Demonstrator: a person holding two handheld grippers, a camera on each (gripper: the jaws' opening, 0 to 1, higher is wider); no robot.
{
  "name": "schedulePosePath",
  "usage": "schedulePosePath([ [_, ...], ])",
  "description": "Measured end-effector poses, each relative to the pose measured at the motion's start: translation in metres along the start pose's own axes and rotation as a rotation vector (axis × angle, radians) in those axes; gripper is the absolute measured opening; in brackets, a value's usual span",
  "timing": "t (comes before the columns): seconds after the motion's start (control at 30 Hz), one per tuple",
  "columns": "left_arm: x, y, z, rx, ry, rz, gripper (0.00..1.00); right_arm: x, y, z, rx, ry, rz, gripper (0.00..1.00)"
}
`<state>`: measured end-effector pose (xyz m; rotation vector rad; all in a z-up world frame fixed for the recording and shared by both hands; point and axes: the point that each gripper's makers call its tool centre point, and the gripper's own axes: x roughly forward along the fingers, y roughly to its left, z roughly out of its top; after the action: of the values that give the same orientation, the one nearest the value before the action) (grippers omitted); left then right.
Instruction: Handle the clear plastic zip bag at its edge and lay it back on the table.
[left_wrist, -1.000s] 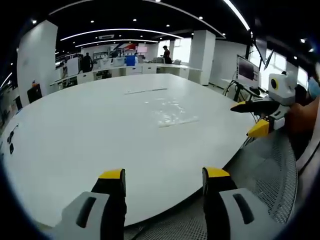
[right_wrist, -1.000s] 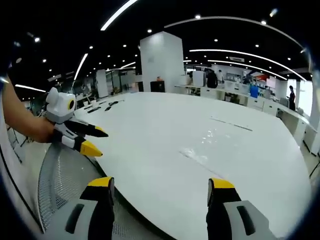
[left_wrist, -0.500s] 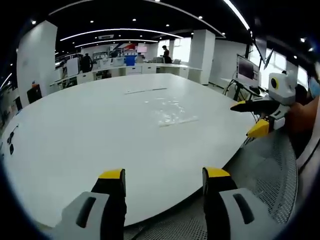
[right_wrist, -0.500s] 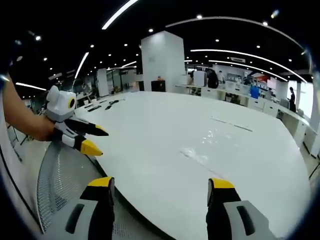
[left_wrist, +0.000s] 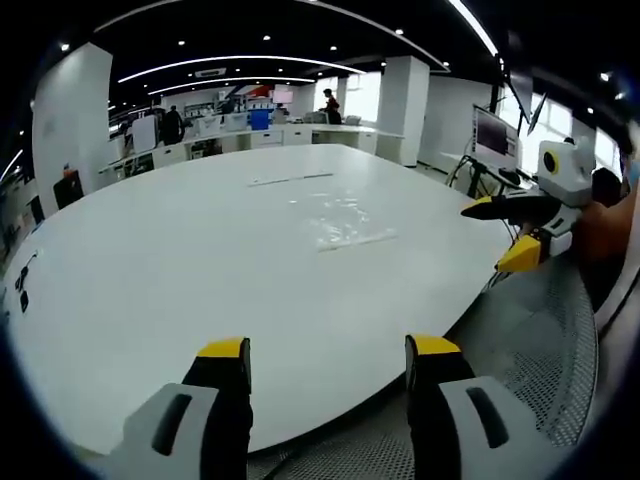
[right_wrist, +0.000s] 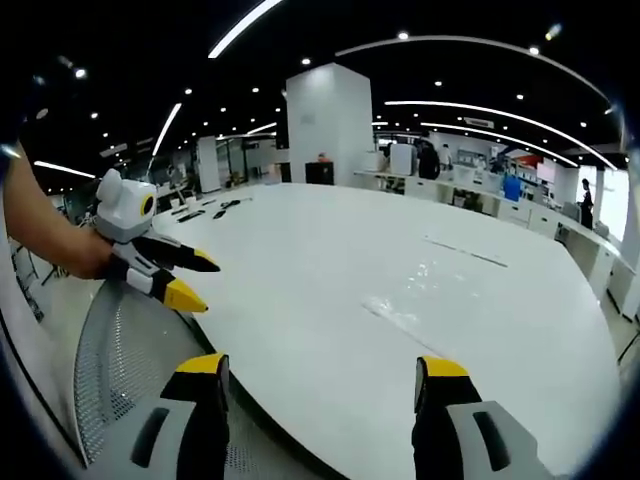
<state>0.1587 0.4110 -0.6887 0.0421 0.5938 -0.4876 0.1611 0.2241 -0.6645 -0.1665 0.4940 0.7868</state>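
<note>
The clear plastic zip bag (left_wrist: 340, 224) lies flat on the white round table (left_wrist: 180, 270), well ahead of both grippers; it glints in the right gripper view too, the zip bag (right_wrist: 420, 295). My left gripper (left_wrist: 324, 350) stands open at the table's near edge, nothing between its yellow-tipped jaws. My right gripper (right_wrist: 320, 368) is open too and holds nothing. Each gripper appears in the other's view: the right gripper (left_wrist: 505, 232) off the table's right edge, the left gripper (right_wrist: 190, 279) at the left edge, each held by a hand.
A grey mesh chair back (right_wrist: 125, 365) sits below the table edge, seen as mesh (left_wrist: 545, 345) on the right in the left gripper view. A thin strip (left_wrist: 290, 181) lies farther back on the table. Small dark items (left_wrist: 20, 290) rest at its left. Desks, monitors and people stand far behind.
</note>
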Motion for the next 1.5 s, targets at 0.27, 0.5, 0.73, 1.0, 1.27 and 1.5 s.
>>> schedulePosePath([
  [0.27,0.0,0.002,-0.001,0.003,0.001,0.004,0.6,0.0,0.001,0.0,-0.009,-0.007,0.006,0.75],
  [0.5,0.001,0.005,-0.003,-0.001,0.009,0.013,0.6,0.0,0.005,0.001,-0.02,-0.004,0.017,0.75],
  [0.73,0.001,0.003,-0.002,-0.002,0.009,0.006,0.6,0.0,0.004,0.0,-0.02,0.001,0.019,0.75],
  [1.0,0.0,-0.002,-0.002,0.004,0.013,-0.011,0.6,-0.002,-0.001,0.001,-0.001,-0.005,-0.002,0.75],
  [1.27,0.0,-0.002,-0.003,0.006,0.025,-0.018,0.6,-0.001,-0.001,0.002,-0.003,-0.01,-0.008,0.75],
  [1.5,0.0,0.0,-0.005,0.011,0.025,-0.013,0.6,-0.002,0.002,0.001,-0.015,-0.006,0.007,0.75],
])
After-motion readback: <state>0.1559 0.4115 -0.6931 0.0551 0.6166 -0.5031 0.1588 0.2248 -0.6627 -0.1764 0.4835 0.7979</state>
